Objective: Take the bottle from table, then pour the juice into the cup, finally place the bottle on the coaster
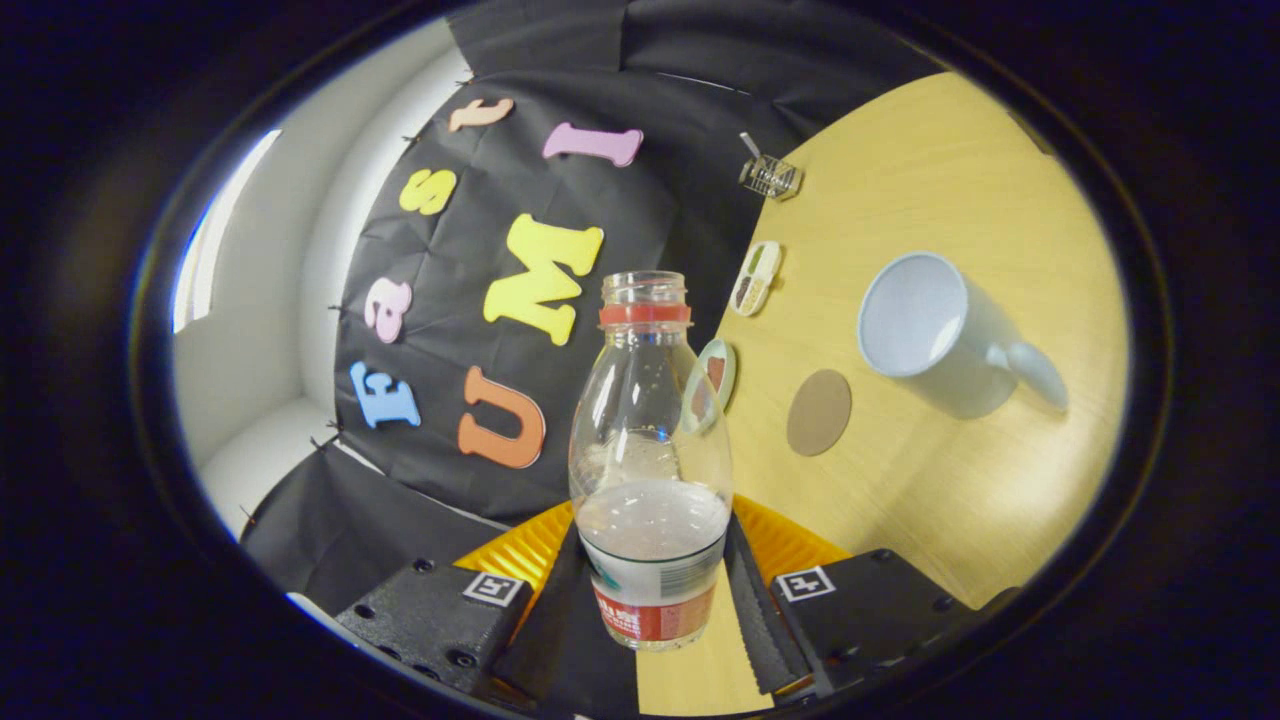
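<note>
Black fingers [560, 620] of the gripper [655, 610] are pressing against both sides of a clear plastic bottle [650, 450], clamping it at its labelled lower part, with orange housing showing behind them. 2 square markers are sitting on the finger blocks, 1 on each side of the bottle. The bottle is standing open between the fingers, its cap off and a red ring circling its neck, and pale cloudy liquid is filling roughly its bottom third. The whole scene is appearing tilted, with the wooden table [960, 180] sweeping up at the bottle's 2 o'clock.

Beyond the fingers, at the bottle's 2 o'clock, a white mug [940, 335] is resting on the table, its mouth facing the camera and its handle pointing away to 4 o'clock. Between mug and bottle, a round brown coaster [819, 411] is lying flat on the wood, well apart from both. 2 small oval dishes [756, 277] are sitting along the table's edge near the black cloth wall, 1 partly behind the bottle's shoulder. At 1 o'clock, far off, a small clear glass container [770, 176] is standing near the table's edge.
</note>
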`<state>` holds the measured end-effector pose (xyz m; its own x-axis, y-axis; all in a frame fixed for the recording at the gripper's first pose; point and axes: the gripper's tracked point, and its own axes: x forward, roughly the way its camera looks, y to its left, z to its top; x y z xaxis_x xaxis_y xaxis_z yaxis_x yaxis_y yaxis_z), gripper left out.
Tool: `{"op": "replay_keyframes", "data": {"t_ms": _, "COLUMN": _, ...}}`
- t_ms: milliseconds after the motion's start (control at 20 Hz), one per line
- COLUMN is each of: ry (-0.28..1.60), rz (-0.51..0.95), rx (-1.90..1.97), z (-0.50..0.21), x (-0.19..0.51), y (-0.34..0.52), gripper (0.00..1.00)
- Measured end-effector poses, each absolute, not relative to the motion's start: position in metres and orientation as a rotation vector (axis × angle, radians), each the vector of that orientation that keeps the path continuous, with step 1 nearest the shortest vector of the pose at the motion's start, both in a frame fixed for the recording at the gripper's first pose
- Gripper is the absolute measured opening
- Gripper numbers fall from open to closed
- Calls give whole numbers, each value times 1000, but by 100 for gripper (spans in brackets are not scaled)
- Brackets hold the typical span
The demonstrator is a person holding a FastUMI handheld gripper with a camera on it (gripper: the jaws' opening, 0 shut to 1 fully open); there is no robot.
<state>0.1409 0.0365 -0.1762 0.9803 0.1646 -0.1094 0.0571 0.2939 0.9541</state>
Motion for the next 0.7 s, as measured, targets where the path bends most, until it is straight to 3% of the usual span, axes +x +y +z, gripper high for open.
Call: {"op": "replay_keyframes", "data": {"t_ms": 700, "ry": 133, "rz": 133, "rx": 1654, "z": -130, "x": 159, "y": 38, "gripper": 77}}
